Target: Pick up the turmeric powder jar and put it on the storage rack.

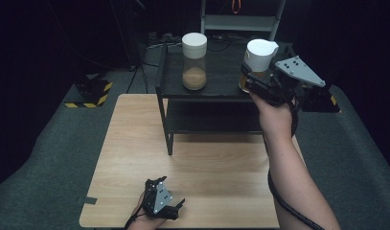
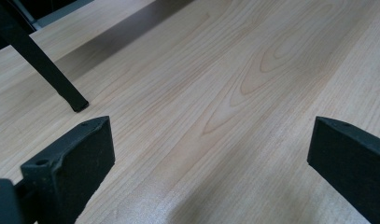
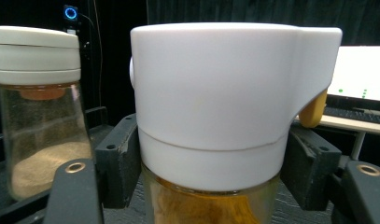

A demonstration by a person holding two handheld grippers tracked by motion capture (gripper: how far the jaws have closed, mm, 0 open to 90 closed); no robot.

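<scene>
Two glass jars with white lids stand on a black shelf unit point(image 1: 221, 91) at the far end of the wooden table point(image 1: 135, 143). The left jar point(image 1: 194, 67) point(image 3: 36, 107) holds pale brown powder. My right gripper point(image 1: 250, 81) point(image 3: 211, 163) is shut on the right jar point(image 1: 257, 62) point(image 3: 215, 112), whose white lid has a spout and whose glass holds orange-brown contents; both jaws press on it just below the lid. My left gripper point(image 1: 176, 206) point(image 2: 211, 154) rests open near the table's front edge, nothing between its jaws.
The shelf unit has a lower shelf point(image 1: 216, 120), and one black leg point(image 2: 43, 65) stands on the table ahead of the left gripper. A yellow-black striped block point(image 1: 94, 93) lies on the floor at the left. A white rack point(image 1: 240, 19) stands behind.
</scene>
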